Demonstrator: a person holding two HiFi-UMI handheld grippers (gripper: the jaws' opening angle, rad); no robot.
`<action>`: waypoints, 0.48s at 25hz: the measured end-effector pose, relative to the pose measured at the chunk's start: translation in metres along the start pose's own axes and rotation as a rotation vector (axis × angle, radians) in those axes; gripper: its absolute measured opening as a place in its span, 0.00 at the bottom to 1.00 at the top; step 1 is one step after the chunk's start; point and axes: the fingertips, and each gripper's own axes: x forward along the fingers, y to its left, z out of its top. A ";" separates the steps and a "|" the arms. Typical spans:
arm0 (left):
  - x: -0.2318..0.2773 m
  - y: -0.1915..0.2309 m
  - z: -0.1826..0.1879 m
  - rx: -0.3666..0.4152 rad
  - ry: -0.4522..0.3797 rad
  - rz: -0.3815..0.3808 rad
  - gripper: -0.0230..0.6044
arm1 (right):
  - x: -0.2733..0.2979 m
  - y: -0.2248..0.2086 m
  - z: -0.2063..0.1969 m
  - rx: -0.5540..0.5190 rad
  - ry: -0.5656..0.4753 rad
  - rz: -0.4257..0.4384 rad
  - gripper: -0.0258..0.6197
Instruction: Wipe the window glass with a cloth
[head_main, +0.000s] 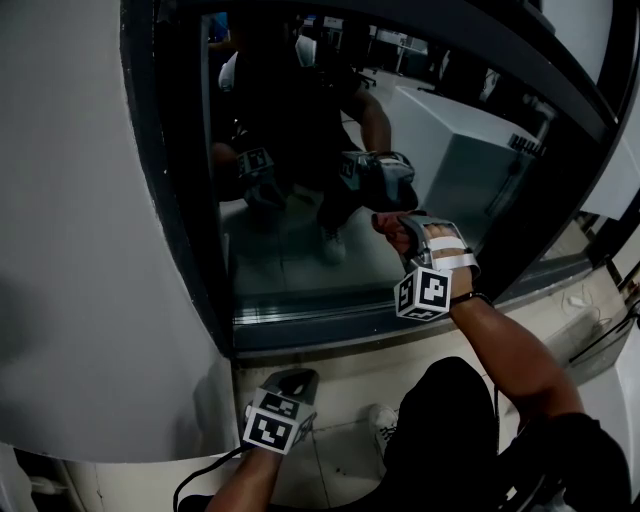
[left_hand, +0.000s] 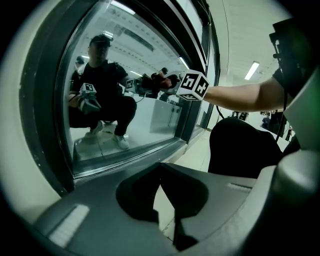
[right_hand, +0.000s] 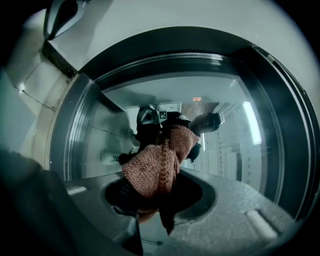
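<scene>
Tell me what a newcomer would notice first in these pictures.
First comes the reddish-brown knitted cloth, bunched between the jaws of the right gripper and held up to the window glass. Next is the dark glass itself, which mirrors a crouching person and both grippers. The left gripper hangs low, below the sill, with its jaws together and nothing in them.

the right gripper is held forward and higher, on a bare forearm that is stretched out, and its jaws are closed on a reddish cloth. the left gripper is kept low, jaws together, holding nothing.
</scene>
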 end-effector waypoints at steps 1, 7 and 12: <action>-0.001 0.000 0.000 -0.001 -0.001 0.000 0.06 | -0.001 0.001 0.001 0.044 -0.006 0.017 0.22; -0.002 0.001 -0.002 -0.009 -0.008 -0.005 0.06 | -0.038 -0.007 0.085 0.483 -0.248 0.169 0.22; -0.007 0.004 0.000 -0.007 -0.015 0.012 0.06 | -0.065 -0.022 0.176 0.884 -0.536 0.330 0.22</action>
